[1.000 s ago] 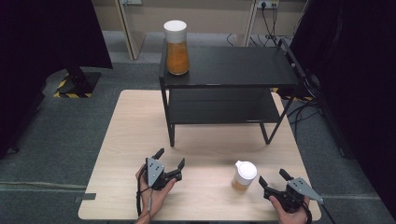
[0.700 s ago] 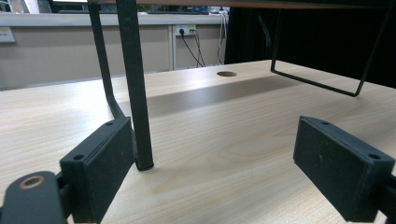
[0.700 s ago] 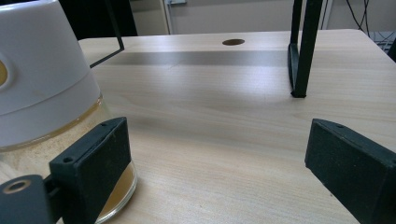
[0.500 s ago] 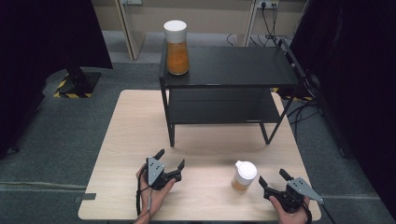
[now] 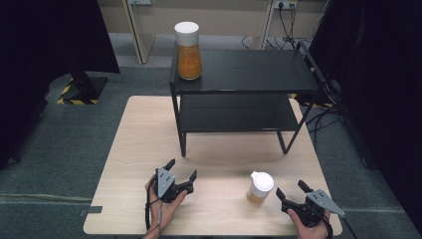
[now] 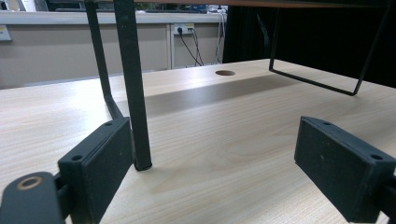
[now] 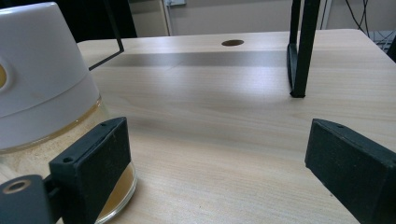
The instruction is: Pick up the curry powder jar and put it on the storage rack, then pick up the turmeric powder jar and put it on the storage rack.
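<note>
A pale wooden table (image 5: pixel 134 149) carries a black two-tier rack (image 5: pixel 249 74) at its far half, with a round hole (image 6: pixel 225 73) in the top behind the rack. A tall jar (image 5: pixel 188 51) of orange contents with a white lid stands on the rack's upper shelf, at its left end. A small jar (image 5: pixel 260 188) with a white lid and yellowish contents stands on the table near the front edge, right of centre. The left gripper (image 5: pixel 180 178) rests in a hand at the front left, jaws spread wide with nothing between them, facing a rack leg (image 6: pixel 133 84). The right gripper (image 5: pixel 291 190) sits at the front right corner, jaws wide and empty, the small jar just beside its left jaw.
</note>
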Motion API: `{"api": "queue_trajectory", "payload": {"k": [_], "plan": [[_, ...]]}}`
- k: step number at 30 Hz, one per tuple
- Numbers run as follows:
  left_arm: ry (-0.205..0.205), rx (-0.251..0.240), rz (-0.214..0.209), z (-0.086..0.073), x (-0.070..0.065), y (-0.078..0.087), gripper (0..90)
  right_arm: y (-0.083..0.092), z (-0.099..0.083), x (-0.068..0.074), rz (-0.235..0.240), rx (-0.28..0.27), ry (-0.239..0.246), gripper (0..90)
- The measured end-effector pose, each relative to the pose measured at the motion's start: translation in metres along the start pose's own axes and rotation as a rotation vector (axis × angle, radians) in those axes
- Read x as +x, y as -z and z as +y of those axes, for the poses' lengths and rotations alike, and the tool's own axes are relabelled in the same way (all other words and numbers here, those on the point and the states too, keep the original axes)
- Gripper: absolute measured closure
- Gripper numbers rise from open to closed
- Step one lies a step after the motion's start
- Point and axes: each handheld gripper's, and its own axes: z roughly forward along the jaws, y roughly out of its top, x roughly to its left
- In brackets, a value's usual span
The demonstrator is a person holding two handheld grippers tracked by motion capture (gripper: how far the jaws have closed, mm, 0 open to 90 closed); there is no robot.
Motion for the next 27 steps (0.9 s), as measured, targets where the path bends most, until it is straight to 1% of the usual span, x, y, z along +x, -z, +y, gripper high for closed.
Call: {"api": "queue_trajectory", "payload": {"k": [8, 11, 18, 20, 22, 24, 25, 27], "plan": [[-0.002, -0.002, -0.002, 0.000, 0.000, 0.000, 11.0, 0.000, 0.000, 0.000, 0.000, 0.001, 0.005, 6.8], [0.005, -0.001, -0.002, 0.000, 0.001, 0.000, 11.0, 0.000, 0.000, 0.000, 0.003, -0.001, 0.006, 6.7], [-0.001, -0.003, -0.002, 0.000, 0.000, 0.000, 10.9, 0.002, -0.003, -0.004, 0.022, -0.018, 0.014, 6.6], [0.000, -0.005, -0.002, -0.001, 0.000, 0.000, 10.9, 0.003, -0.001, -0.006, 0.040, -0.011, 0.022, 6.6], [0.002, -0.005, -0.004, -0.001, 0.001, 0.000, 10.8, 0.006, 0.001, -0.008, 0.047, -0.012, 0.030, 7.0], [0.004, -0.005, -0.003, -0.001, 0.001, 0.000, 10.8, 0.011, 0.006, -0.011, 0.072, -0.010, 0.043, 7.5], [0.003, -0.004, -0.004, -0.001, 0.001, 0.000, 10.8, 0.013, 0.009, -0.013, 0.088, -0.007, 0.057, 7.8], [0.002, -0.004, -0.005, -0.001, 0.001, 0.000, 10.8, 0.015, 0.013, -0.015, 0.118, 0.008, 0.077, 8.4]]}}
